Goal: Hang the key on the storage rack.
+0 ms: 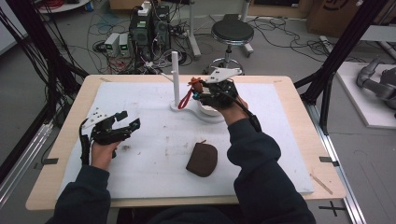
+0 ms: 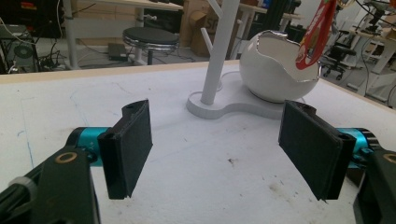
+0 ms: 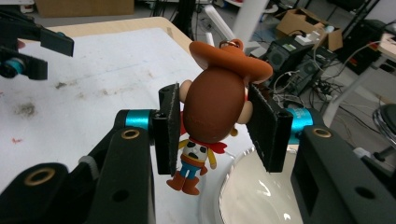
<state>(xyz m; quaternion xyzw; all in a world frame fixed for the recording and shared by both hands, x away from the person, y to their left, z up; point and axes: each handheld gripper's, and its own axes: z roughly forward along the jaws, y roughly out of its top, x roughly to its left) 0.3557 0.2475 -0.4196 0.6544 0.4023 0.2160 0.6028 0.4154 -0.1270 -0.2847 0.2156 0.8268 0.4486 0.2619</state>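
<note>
Right gripper: jaws clamped on the head of a cowboy figurine with brown hat, red scarf and blue trousers, held just above the rim of the white broken-egg bowl, body hanging free between the pads. Left gripper: jaws spread wide, nothing between them, held low over the white mat, well left of the bowl. Also noted: brown pouch on the mat, nearer the person than the bowl, touching neither gripper.
</note>
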